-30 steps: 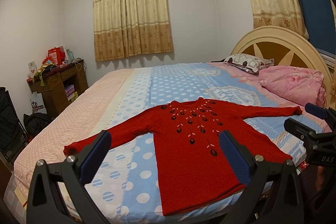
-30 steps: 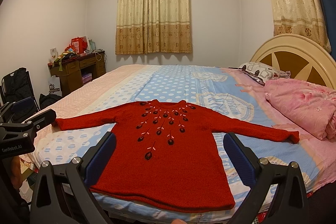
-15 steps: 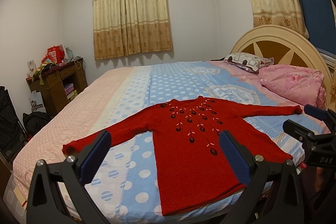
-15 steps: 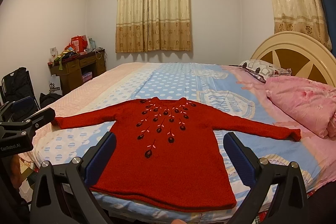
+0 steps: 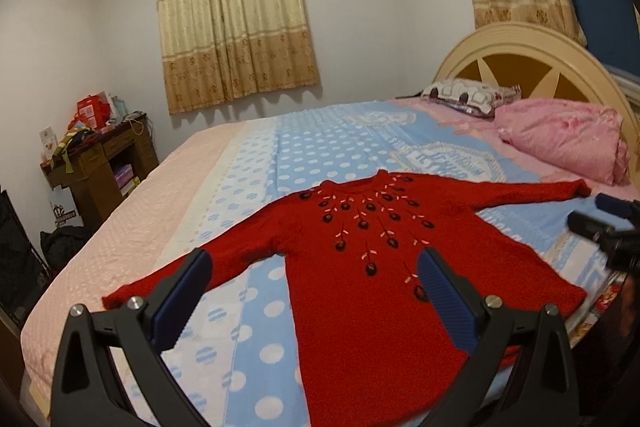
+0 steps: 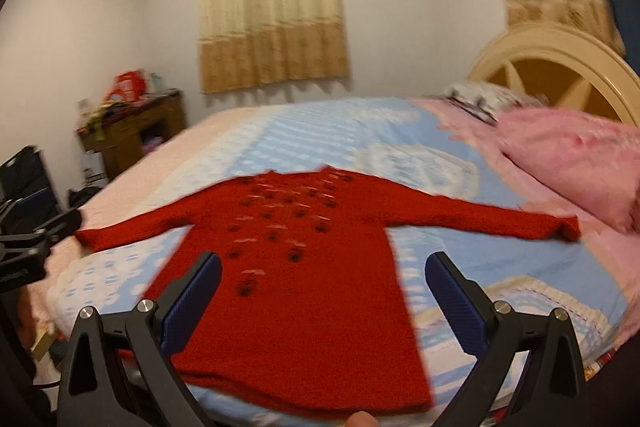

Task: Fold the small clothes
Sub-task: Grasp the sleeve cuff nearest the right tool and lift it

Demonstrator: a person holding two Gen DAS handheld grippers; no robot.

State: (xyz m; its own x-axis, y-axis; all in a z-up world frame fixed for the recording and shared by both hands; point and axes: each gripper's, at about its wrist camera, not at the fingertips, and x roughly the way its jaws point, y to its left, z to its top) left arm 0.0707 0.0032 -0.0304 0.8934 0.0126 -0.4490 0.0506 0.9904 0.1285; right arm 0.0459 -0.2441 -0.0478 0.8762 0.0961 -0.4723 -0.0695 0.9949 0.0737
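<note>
A small red knitted sweater point(image 5: 372, 267) with dark flower embroidery lies flat, face up, on the bed point(image 5: 256, 163), both sleeves spread out and its hem at the near edge. It also shows in the right wrist view point(image 6: 304, 267), blurred. My left gripper point(image 5: 314, 283) is open and empty, held above the near left part of the sweater. My right gripper point(image 6: 322, 287) is open and empty above the sweater's lower body. Each gripper shows at the edge of the other's view.
A pink quilt point(image 5: 560, 135) and a patterned pillow point(image 5: 468, 95) lie by the cream headboard point(image 5: 532, 55) at the right. A cluttered wooden desk point(image 5: 104, 163) stands by the far left wall. A black bag point(image 5: 60, 239) sits on the floor.
Both grippers have moved forward and lower over the bed, so the sweater looks closer. The right wrist view is now motion-blurred. Both grippers stay open.
</note>
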